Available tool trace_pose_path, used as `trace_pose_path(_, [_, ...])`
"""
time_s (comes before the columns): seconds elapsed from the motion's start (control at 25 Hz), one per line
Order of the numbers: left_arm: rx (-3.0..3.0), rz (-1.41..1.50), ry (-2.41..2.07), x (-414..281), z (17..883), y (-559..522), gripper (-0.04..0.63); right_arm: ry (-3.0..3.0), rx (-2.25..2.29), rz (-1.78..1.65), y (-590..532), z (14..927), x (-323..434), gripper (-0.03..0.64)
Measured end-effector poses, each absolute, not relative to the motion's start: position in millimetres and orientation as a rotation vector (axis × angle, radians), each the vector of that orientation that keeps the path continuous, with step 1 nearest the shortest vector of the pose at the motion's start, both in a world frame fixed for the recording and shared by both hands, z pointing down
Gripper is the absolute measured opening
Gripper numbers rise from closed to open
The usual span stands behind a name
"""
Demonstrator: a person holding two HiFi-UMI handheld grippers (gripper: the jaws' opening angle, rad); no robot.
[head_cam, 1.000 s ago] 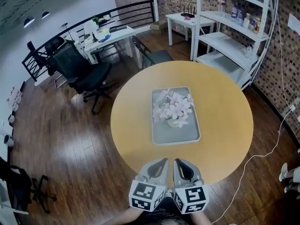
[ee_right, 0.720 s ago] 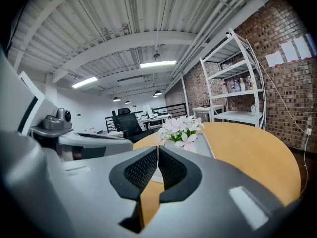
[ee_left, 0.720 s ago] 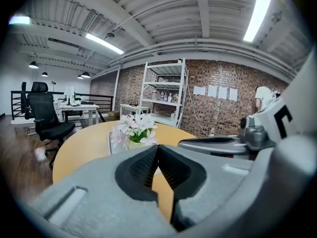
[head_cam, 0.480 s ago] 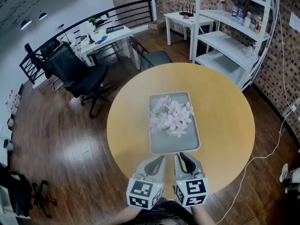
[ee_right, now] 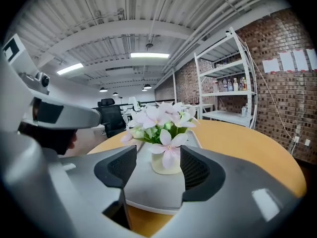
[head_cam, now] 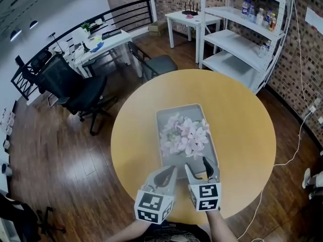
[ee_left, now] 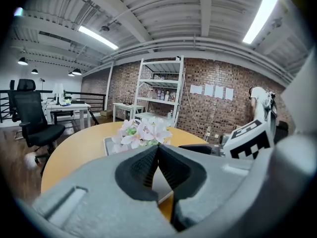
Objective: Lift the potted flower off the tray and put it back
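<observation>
Head view looks down on a round yellow desk (head_cam: 242, 130). A grey tray (head_cam: 174, 116) lies on the desk. The potted flower (head_cam: 184, 137) stands upright on the tray, about in the middle. It has pink and white petals, and its pot is small and pale.

Both tongs are at the near side of the desk, side by side, and they point at the tray. The left tongs (head_cam: 169, 171) are closed tight, with the two dark pads touching and nothing between them. Their tip is just beside the near left corner of the tray.

The right tongs (head_cam: 198, 166) have just been opening. Now they stand partly wide, with a clear gap. Their tips are over the near edge of the tray. In the right gripper view the pot shows in the gap, a little way ahead. The pads do not touch the pot or the petals, so these tongs hold nothing.

In the left gripper view the flower peeks up over the closed pads, and the right tongs show at the right side.

Around the desk is a dark wood floor (head_cam: 60, 155). A black office chair (head_cam: 75, 87) stands well apart on the left. A white shelf rack (head_cam: 242, 39) stands by a brick wall (head_cam: 303, 59) behind the desk. A thin white cable (head_cam: 282, 165) lies on the floor at the right.
</observation>
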State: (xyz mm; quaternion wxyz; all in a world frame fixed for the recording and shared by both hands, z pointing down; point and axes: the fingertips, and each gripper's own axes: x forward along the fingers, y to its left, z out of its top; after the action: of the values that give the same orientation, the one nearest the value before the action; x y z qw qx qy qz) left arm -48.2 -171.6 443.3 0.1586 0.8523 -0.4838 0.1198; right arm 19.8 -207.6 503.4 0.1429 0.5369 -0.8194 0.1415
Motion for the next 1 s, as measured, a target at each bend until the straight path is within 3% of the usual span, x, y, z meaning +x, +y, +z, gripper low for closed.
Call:
trace_pose_path(0.36, [2.436,0.374,-1.37,-68,445,-205,0.005,-2.304,1.504,0.461,-257,542,13,0.425])
trace_pose_path(1.0, [2.418,0.417,-1.355,-84,461,-230,0.005,-2.259,1.447,0.526,-309,588,-10,0.528])
